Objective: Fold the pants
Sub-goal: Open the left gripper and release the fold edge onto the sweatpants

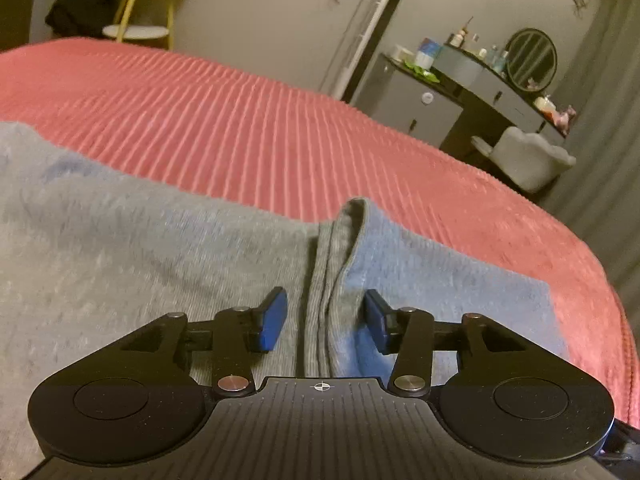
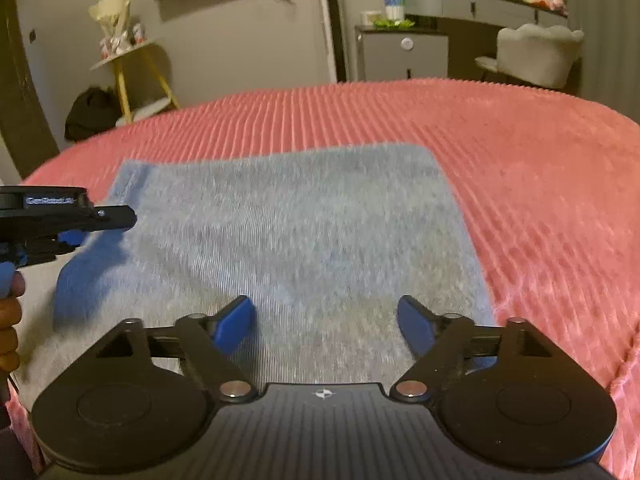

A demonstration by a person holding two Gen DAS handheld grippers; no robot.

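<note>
Grey pants (image 1: 160, 248) lie flat on a pink ribbed bedspread (image 1: 240, 120). In the left wrist view a raised fold of seam (image 1: 340, 248) runs up between the blue pads. My left gripper (image 1: 326, 320) is open, low over the fabric, astride that fold. In the right wrist view the pants (image 2: 300, 232) form a folded rectangle on the bedspread (image 2: 540, 180). My right gripper (image 2: 326, 324) is open and empty just above the near edge. The left gripper (image 2: 68, 220) shows at the left edge over the pants' left side.
The bed's edge curves away on the right. Beyond it stand a grey dresser (image 2: 404, 52) with bottles, a round mirror (image 1: 530, 60), a pale chair (image 2: 536, 56) and a yellow-legged side table (image 2: 132, 76). A dark bag (image 2: 94, 112) sits on the floor.
</note>
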